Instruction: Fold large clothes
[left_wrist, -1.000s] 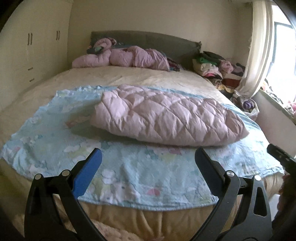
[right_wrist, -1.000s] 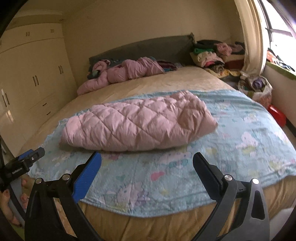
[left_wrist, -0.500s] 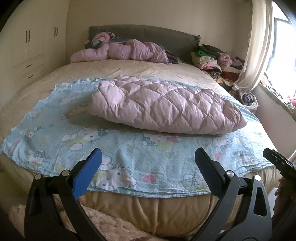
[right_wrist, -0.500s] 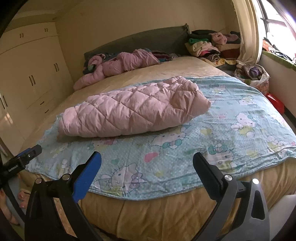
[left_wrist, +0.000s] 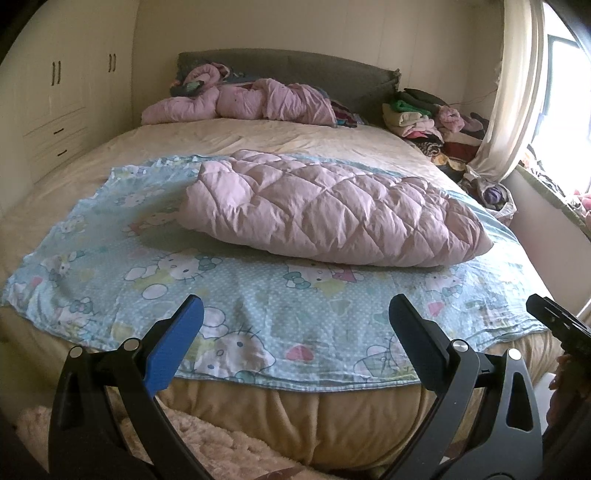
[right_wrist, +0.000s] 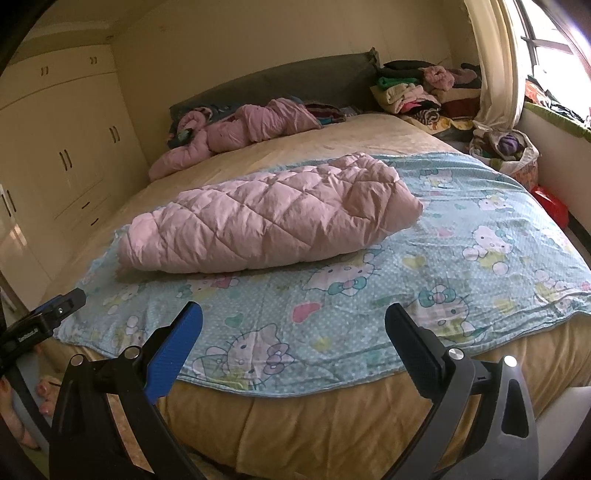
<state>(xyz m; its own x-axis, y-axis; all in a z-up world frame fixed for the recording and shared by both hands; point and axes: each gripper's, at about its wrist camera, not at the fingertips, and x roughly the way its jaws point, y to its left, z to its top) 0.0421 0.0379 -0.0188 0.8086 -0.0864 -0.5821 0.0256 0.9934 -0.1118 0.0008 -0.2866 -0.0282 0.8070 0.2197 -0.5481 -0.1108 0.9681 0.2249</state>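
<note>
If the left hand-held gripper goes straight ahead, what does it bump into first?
Probably the light blue cartoon-print sheet at the bed's near edge, before the folded pink quilted jacket. The open left hand-held gripper holds nothing; depth is uncertain.

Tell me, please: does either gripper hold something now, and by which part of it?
Nothing is held. The left gripper and the right gripper are both open, short of the pink quilted coat on the bed.
</note>
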